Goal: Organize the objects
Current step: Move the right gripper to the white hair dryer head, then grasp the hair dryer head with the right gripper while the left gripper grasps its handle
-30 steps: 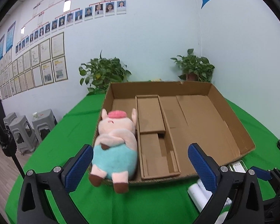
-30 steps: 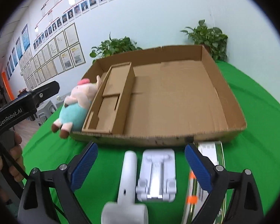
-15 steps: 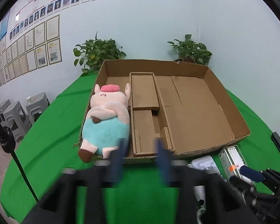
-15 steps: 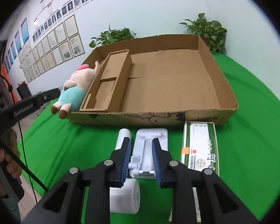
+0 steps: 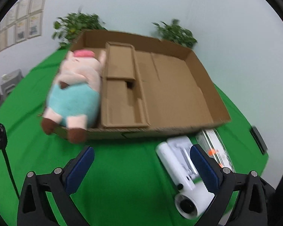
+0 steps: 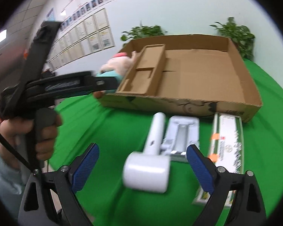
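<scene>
A shallow cardboard tray [image 5: 207,79] [image 6: 235,71] lies on the green table. A plush pig [image 5: 75,94] [image 6: 118,64] lies in its left compartment, feet over the front edge. In front of the tray lie a white handheld device [image 5: 179,179] [image 6: 151,150], a white stand [image 5: 181,150] [image 6: 183,131] and a long printed box [image 5: 215,146] [image 6: 230,141]. My left gripper [image 5: 141,169] is open and empty above the green cloth, left of the white device. My right gripper [image 6: 141,167] is open, its jaws either side of the device's round head.
A cardboard insert [image 5: 122,86] divides the tray's left part. Two potted plants [image 5: 77,26] [image 5: 175,33] stand behind the tray at the wall. A dark flat object [image 5: 258,137] lies at the table's right edge. Grey stools [image 5: 7,81] stand left of the table.
Both grippers shut half a second ago and have opened wide again. The right gripper moved down close over the white device. The left camera swung nearer the tray.
</scene>
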A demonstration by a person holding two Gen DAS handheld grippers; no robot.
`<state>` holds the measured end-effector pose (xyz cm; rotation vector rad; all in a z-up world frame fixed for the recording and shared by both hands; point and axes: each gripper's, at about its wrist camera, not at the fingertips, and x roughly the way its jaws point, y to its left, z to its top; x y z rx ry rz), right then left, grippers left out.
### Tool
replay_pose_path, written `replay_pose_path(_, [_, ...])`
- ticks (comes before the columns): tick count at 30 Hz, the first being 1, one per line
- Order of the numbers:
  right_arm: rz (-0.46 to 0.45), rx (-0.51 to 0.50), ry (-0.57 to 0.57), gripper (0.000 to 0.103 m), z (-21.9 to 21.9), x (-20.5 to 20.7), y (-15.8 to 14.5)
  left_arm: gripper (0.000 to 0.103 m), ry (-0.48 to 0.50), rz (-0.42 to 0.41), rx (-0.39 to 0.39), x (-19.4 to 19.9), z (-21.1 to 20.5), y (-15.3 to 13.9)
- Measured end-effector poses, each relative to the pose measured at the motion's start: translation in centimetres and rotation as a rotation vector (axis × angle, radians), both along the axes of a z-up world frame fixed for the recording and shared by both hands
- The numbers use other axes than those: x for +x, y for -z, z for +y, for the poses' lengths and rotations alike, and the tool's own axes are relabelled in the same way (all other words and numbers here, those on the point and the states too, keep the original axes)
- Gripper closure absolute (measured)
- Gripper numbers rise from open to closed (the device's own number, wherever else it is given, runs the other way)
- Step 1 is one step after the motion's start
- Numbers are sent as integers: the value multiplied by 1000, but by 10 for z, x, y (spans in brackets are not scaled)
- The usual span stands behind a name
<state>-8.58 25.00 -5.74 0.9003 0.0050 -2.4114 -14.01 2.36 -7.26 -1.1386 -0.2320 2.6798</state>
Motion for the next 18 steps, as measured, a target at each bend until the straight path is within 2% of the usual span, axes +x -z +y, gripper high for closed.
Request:
replay_pose_path(3, [-36, -2, -5, 9, -3, 0, 9, 1, 52, -62, 27, -5, 12, 19])
replay_pose_path(5, [-71, 5, -28, 9, -8, -2, 17, 1, 79, -94, 75, -10, 19, 30])
replay_pose_path(8, [-57, 42, -24, 10, -14, -1, 20, 1, 125, -164, 139, -18, 27, 45])
replay_pose_path(11, [-70, 28, 12, 13, -12, -6, 20, 1, 150, -202, 188, -24, 32, 55])
replay_pose_path(14, [-85, 75, 31, 27, -14, -9, 26, 2, 166, -231, 230, -29, 34, 63])
replay_pose_path(16, [-95, 107, 53, 44, -14, -11, 30, 3, 173, -242, 243, -31, 36, 66])
replay_pose_path(18, [-103, 95, 58, 44, -12, -11, 31, 5, 184, -254, 261, -31, 38, 69])
